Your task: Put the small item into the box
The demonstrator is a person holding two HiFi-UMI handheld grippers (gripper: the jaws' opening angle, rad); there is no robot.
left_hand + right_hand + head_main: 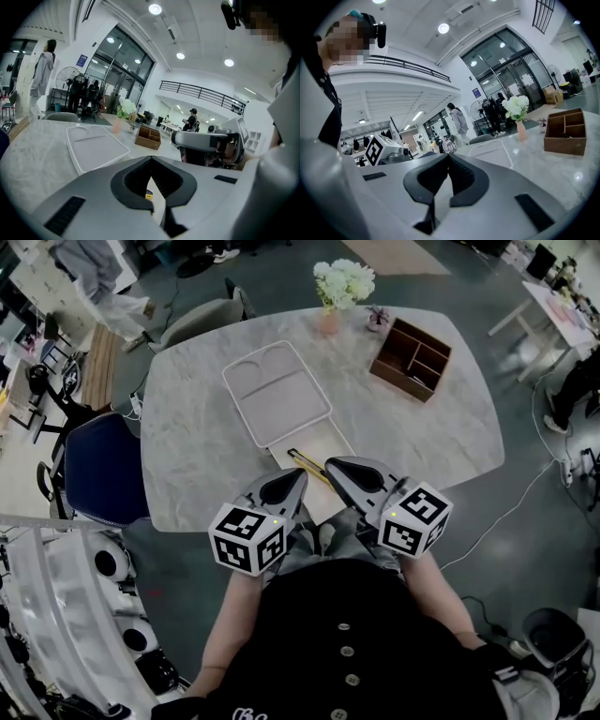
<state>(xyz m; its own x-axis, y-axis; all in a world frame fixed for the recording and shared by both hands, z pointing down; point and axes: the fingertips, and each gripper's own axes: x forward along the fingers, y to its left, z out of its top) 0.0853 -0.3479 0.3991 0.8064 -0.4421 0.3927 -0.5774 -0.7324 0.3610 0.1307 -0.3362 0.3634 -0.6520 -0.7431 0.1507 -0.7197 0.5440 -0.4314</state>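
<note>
In the head view, the person is holding both grippers over the near edge of the marble table (187, 427). The left gripper (296, 476) and right gripper (331, 466) are pointing away from the person, tips close together. Between those tips the small yellow-and-black item (307, 463) is lying on the pale open box (330, 441). A white tray (277, 395) is touching the box's far side. A wooden organiser (412, 357) is sitting far right, and a vase of flowers (343, 282) is standing at the far edge.

In the left gripper view, the jaws are meeting at their tips, clenched on nothing. A speck of the yellow item is showing through the gap behind them.

In the right gripper view, the jaws are likewise pressing together, empty. The tray, flowers and organiser are lying beyond.
</note>
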